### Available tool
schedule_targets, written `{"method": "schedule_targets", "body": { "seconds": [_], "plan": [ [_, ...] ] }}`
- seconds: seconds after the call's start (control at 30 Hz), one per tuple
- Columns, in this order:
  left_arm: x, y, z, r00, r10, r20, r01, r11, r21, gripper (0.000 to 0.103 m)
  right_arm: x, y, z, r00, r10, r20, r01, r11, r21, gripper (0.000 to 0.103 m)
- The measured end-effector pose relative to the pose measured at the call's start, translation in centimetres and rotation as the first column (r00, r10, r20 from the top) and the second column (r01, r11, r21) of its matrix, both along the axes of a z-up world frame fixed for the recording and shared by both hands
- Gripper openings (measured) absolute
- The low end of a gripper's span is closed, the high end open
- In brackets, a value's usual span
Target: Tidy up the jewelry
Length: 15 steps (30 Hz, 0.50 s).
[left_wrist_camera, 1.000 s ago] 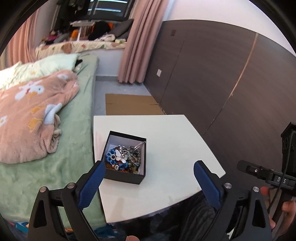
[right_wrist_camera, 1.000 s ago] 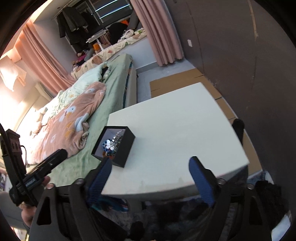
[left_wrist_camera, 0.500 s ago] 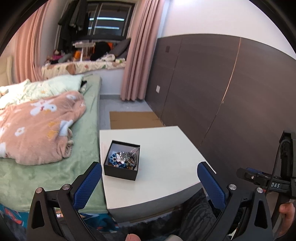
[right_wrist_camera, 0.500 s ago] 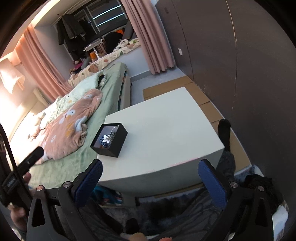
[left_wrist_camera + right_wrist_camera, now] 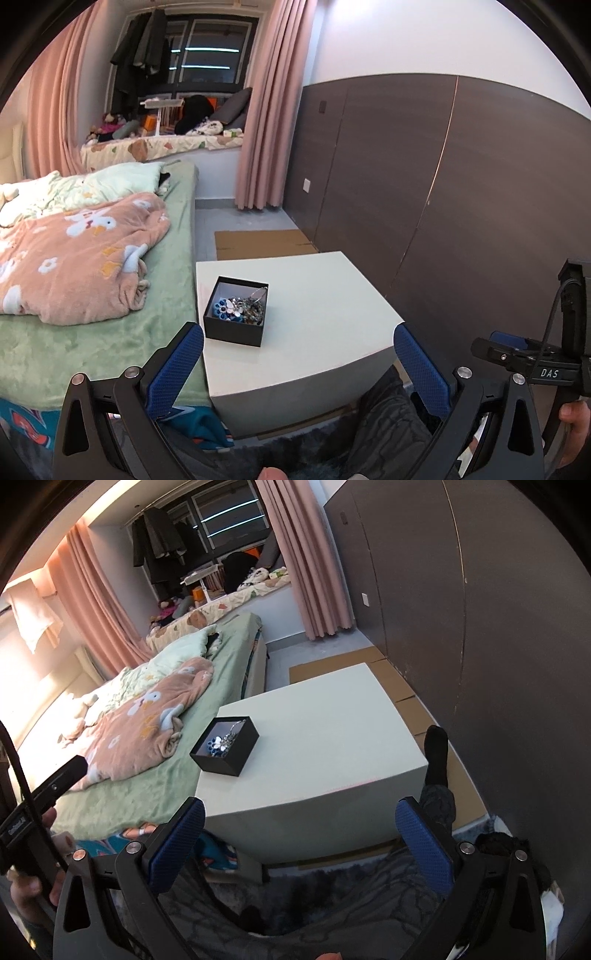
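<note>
**A:** Beside the white counter a wide bed is seen, its green sheet reaching right up to the counter's left edge, with a peach blanket heaped on it. Which step can be judged to be in hand?

**B:** None of the handling itself, by the look of it. Both claws are held back from the counter, above the lap of the seated person, and nothing is gripped. The left claw is spread wide with nothing between its blue pads; the right claw is likewise fully apart and empty.

**A:** And where is the jewelry found?

**B:** It is piled in the small black box, which stands open near the counter's left front corner, close to the bed side. A blue flower piece and a tangle of beads and chain can be made out; single items cannot be told apart.

**A:** What would the next move call for, if more is to be done?

**B:** A reach forward and down to the box would be needed, with one claw narrowed for a fine pick and, probably, the box steadied by the other. Tangled chains may be dragged out together.

**A:** Is anything standing in the way?

**B:** Nothing is seen on the rest of the counter. The dark panelled wall lies to the right, flat cardboard on the floor beyond, and a socked foot by the right corner, all well clear of the box.
</note>
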<state>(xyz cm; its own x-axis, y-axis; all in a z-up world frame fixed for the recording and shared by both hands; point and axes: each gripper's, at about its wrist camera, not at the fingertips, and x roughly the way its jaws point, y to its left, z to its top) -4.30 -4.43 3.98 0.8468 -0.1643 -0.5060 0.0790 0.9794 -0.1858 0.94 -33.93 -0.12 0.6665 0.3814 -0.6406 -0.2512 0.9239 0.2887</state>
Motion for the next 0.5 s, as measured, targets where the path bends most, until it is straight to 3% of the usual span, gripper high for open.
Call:
{"method": "schedule_targets", "body": {
  "seconds": [0.5],
  "plan": [
    [-1.9,-0.7,0.0,1.0,0.003,-0.001,-0.003,1.0,0.028,0.103,-1.7,-0.4,0.2,1.0,-0.003,0.021,0.003,1.0,0.003,0.103]
  ]
}}
